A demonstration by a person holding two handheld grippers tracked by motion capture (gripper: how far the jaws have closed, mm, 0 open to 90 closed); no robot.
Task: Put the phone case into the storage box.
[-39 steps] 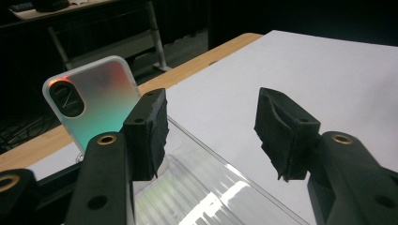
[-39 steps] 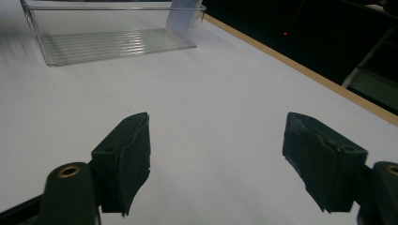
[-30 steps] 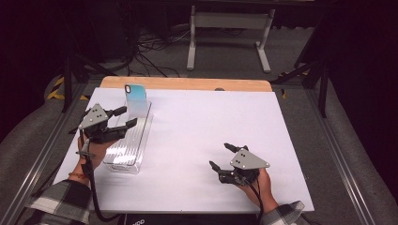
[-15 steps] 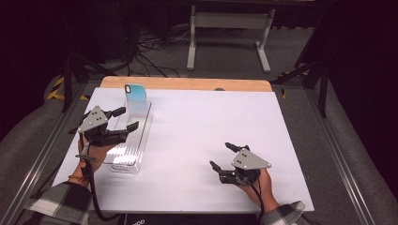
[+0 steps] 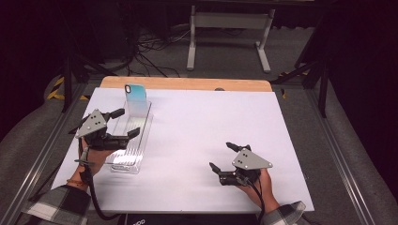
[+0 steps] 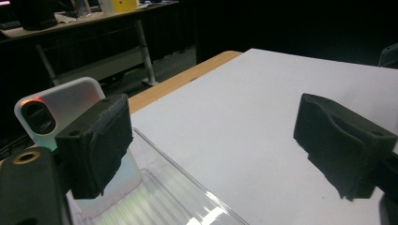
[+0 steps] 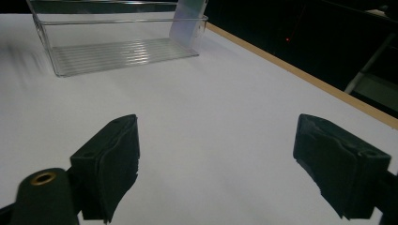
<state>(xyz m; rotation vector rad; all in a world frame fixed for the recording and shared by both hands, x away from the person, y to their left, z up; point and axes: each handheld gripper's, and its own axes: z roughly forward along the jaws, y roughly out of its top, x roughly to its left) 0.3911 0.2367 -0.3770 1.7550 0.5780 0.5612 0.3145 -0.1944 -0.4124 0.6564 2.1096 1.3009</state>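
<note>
A pale-blue phone case [image 5: 135,95] stands upright in a clear ribbed plastic tray [image 5: 130,140] on the white worktop [image 5: 206,131], the gaping, empty left claw [image 5: 119,123] poised above, apparently before a grasp; right claw [image 5: 224,156] rests open.

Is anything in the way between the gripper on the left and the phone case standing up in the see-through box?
Nothing visible blocks it. The left gripper hangs open over the clear box, and the phone case stands at the box's far end, just beyond the jaws. In the left gripper view the case shows partly behind one pad.
</note>
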